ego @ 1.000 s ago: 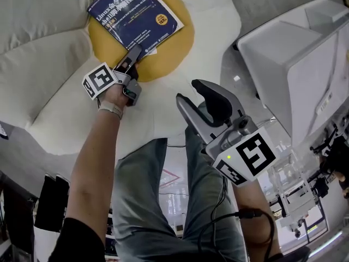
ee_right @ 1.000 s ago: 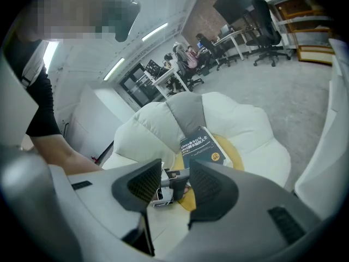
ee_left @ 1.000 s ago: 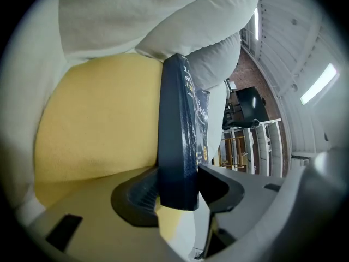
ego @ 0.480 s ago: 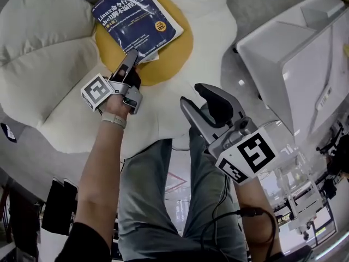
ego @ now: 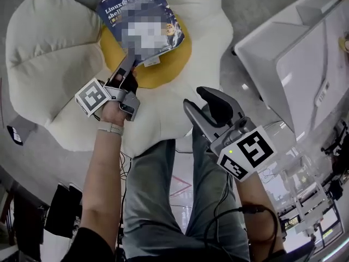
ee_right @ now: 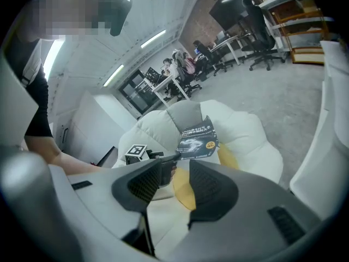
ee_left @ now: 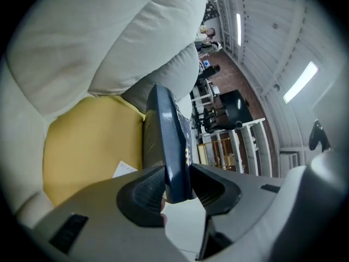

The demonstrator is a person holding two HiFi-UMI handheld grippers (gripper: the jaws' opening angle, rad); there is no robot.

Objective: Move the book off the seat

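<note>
1. Seat (ego: 49, 48): a white, petal-lobed cushion fills the head view from 9 to 12 o'clock. Its round yellow centre (ego: 166, 64) lies near 12 o'clock.

2. White cabinet (ego: 289, 59): stands on the floor at 2 o'clock, apart from the seat.

3. Person: jeans-clad legs (ego: 152, 201) run down to 6 o'clock. The left forearm reaches up towards 11 o'clock and wears a pale wristband (ego: 110, 127).

4. Book (ego: 117, 15): dark blue cover, over the yellow centre at 12 o'clock. It is tilted, with its near edge raised. In the right gripper view the book (ee_right: 197, 138) stands at a slant above the seat (ee_right: 251, 141). In the left gripper view the book (ee_left: 166, 130) rises edge-on, with the yellow centre (ee_left: 87, 141) at its 9 o'clock.

5. Right gripper (ego: 197, 98): hovers over the legs at the centre of the head view, well apart from the book. Its own view shows the right gripper (ee_right: 177, 182) with jaws spread and nothing between them.

6. Left gripper (ego: 128, 64): sits at the book's 6 o'clock edge. Its jaws have just been closing. Its own view shows the left gripper (ee_left: 177, 187) pinching the book's edge, with both pads against it.

7. Marker cubes: one on the left unit (ego: 91, 97), one on the right (ego: 248, 154).

8. Paper slip (ee_left: 124, 170): white, on the yellow centre beneath the book.
</note>
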